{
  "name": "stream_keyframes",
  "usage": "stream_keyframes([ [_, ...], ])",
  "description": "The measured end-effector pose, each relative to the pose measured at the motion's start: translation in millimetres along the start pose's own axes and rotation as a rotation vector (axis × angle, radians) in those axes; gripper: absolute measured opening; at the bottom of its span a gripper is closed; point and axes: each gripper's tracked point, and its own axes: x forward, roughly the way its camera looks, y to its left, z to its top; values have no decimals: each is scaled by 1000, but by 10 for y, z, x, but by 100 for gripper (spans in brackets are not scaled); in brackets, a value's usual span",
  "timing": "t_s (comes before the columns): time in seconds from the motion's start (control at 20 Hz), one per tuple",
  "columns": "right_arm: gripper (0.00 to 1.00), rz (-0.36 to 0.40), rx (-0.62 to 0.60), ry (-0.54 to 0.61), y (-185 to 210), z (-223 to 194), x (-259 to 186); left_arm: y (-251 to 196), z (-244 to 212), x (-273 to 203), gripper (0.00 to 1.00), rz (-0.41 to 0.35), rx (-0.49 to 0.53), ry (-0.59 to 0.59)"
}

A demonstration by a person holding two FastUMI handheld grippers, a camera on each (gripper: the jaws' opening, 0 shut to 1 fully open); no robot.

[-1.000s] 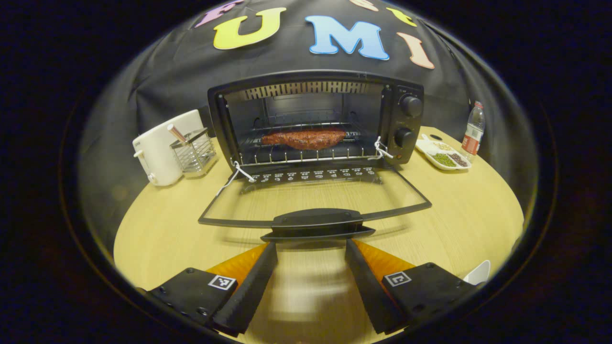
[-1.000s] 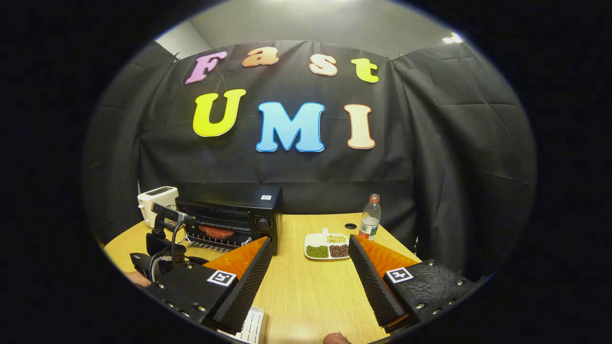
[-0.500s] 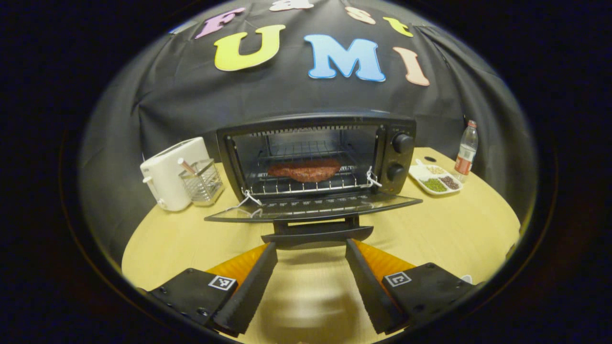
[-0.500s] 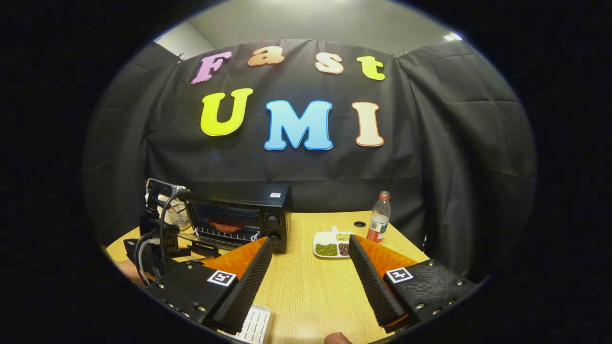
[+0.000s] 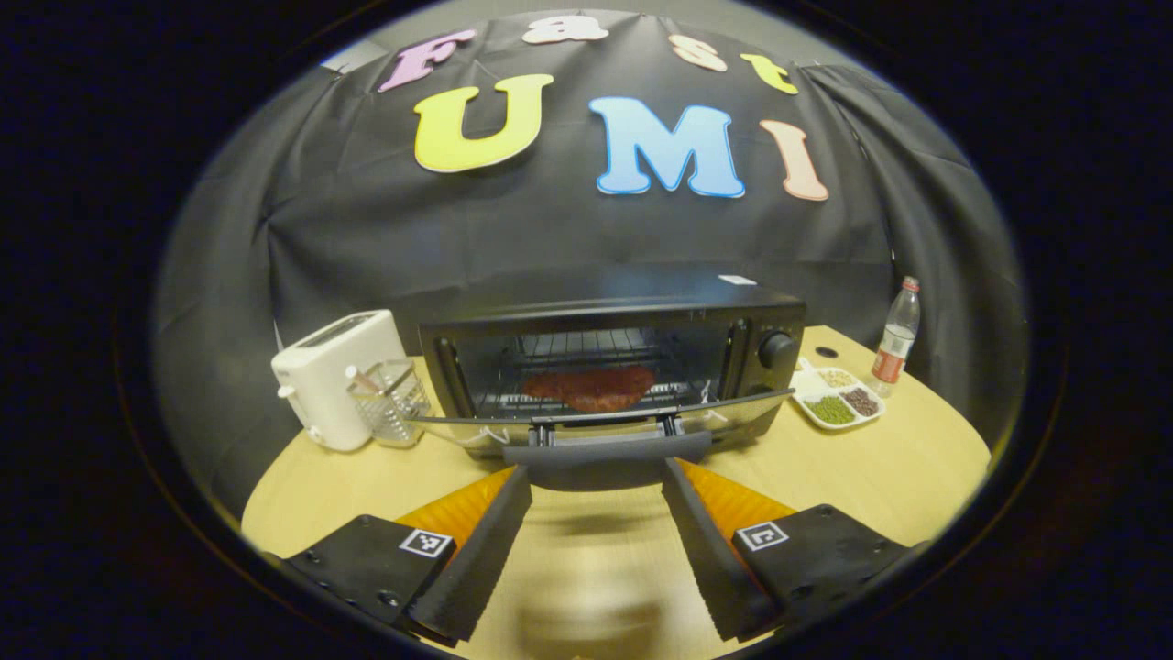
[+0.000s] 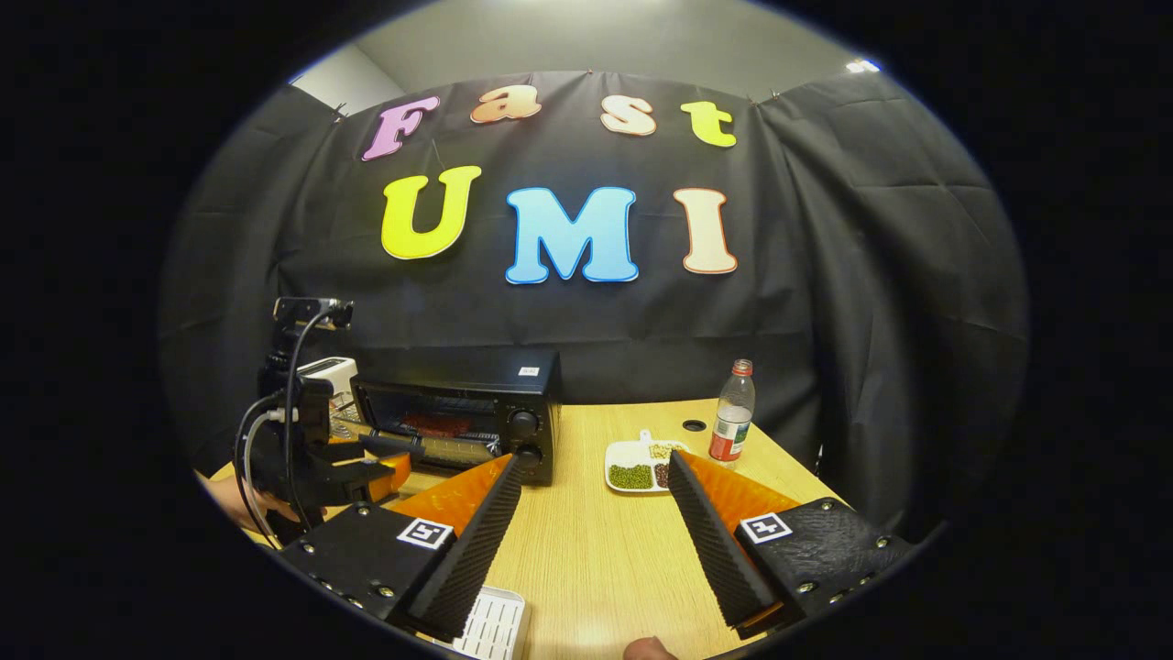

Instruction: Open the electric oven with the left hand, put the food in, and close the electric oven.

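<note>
From my left hand-held gripper (image 5: 596, 477) I look straight at the electric oven (image 5: 612, 367) on the wooden tabletop (image 5: 880, 467). Its fingers are spread wide and pinch nothing; their tips sit right at the underside of the door handle (image 5: 607, 451), one near each end, though I cannot tell whether they touch it. The glass door (image 5: 600, 422) is partly raised, tilted between flat and shut. Above its edge I see the food (image 5: 589, 387), a reddish-brown slab lying on the wire rack inside the oven. A white toaster (image 5: 334, 378) and a wire basket (image 5: 387, 414) stand left of the oven; a divided dish of beans (image 5: 836, 401) and a plastic bottle (image 5: 896, 332) stand to its right. My right hand-held gripper (image 6: 594, 467) hangs well back over the tabletop, fingers spread and empty, and from it I see the left one held at the oven's door, with a hand (image 6: 246, 502) below it.
</note>
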Motion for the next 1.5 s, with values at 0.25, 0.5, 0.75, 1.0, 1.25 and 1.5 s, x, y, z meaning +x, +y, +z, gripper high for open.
stream_keyframes([
  [0.25, 98, -16, 8, -7, -28, 15, -23, -65, 331, 65, 97, -25, -8, -82],
  [0.5, 98, -7, 0, -42, -98, 171, 3, -240, 783, -238, 98, -62, -17, -210],
  [0.75, 98, 45, 22, -110, -334, 514, -95, -302, 1210, -936, 96, -8, -9, -330],
  [1.0, 98, 71, -1, -146, -719, 690, -314, -361, 1404, -1717, 96, 68, -40, -399],
  [1.25, 98, 124, -14, -167, -933, 826, -545, -369, 1435, -2371, 100, 130, -55, -435],
  [1.5, 98, 148, 1, -225, -898, 1110, -762, -248, 1500, -2892, 100, 138, -56, -457],
])
